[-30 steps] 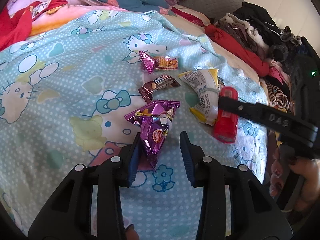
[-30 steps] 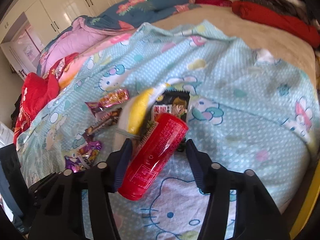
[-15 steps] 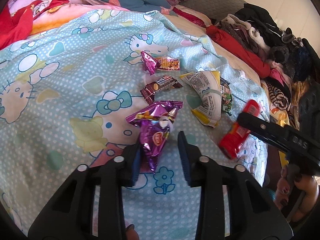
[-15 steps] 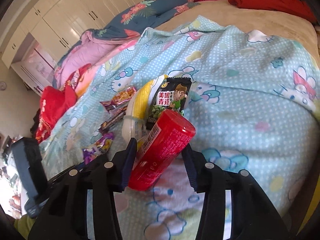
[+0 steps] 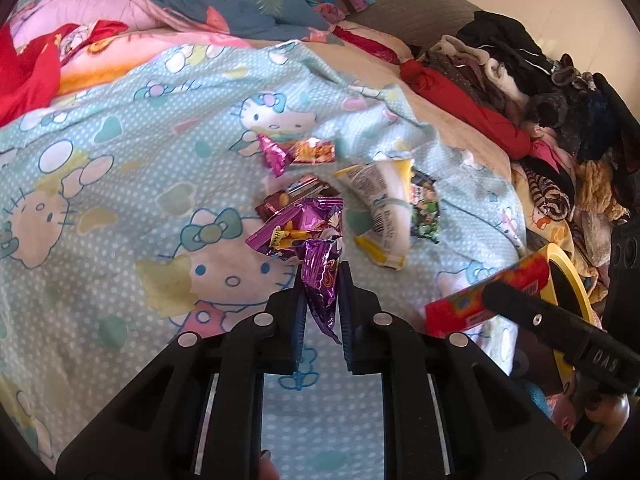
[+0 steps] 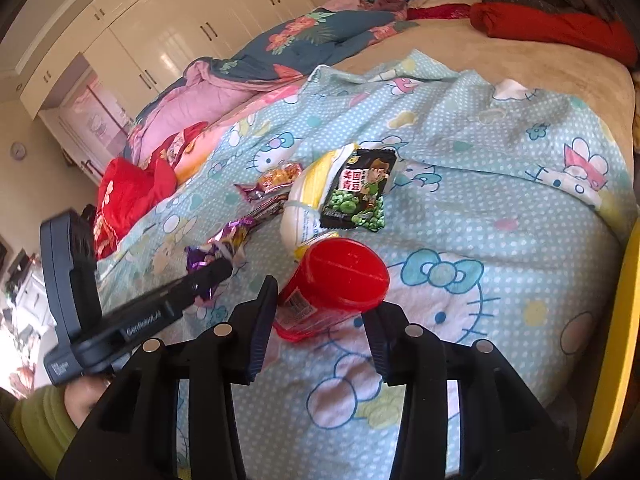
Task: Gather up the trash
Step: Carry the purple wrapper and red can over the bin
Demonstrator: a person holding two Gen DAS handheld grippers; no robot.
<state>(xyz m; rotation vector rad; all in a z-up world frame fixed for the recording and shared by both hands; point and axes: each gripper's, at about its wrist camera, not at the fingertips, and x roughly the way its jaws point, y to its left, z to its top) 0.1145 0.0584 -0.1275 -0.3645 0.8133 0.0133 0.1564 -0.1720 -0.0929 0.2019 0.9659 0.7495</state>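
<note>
- The left claw point(image 5: 322, 300) has just been closing and now pinches the lower tail of a purple foil snack wrapper point(image 5: 308, 240); its jaws stand narrow, with the foil crumpled between them.
- The right claw point(image 6: 324, 312) has also been closing, and grips a red cylindrical snack can point(image 6: 332, 280) across its body, jaws partway in, red lid facing the camera. In the left wrist view the can point(image 5: 480, 294) hangs clear of the bed beside a yellow-rimmed bin point(image 5: 572, 280).
- Step in hand, as I judge it: both claws are loaded, so the pickup is done and the carry to the bin comes next.
- Left on the Hello Kitty sheet point(image 5: 120, 184): a brown chocolate wrapper point(image 5: 292, 198) just behind the purple one, a pink and orange candy wrapper point(image 5: 296, 152) farther back, a yellow and white pouch point(image 5: 384, 212), and a dark green-pea packet point(image 6: 358, 192) lying against that pouch.
- Next move calls for lifting the purple wrapper straight up so it does not drag the brown one, then swinging each claw over the bin's opening before releasing. The thin foil could slip from a tail-end pinch.
</note>
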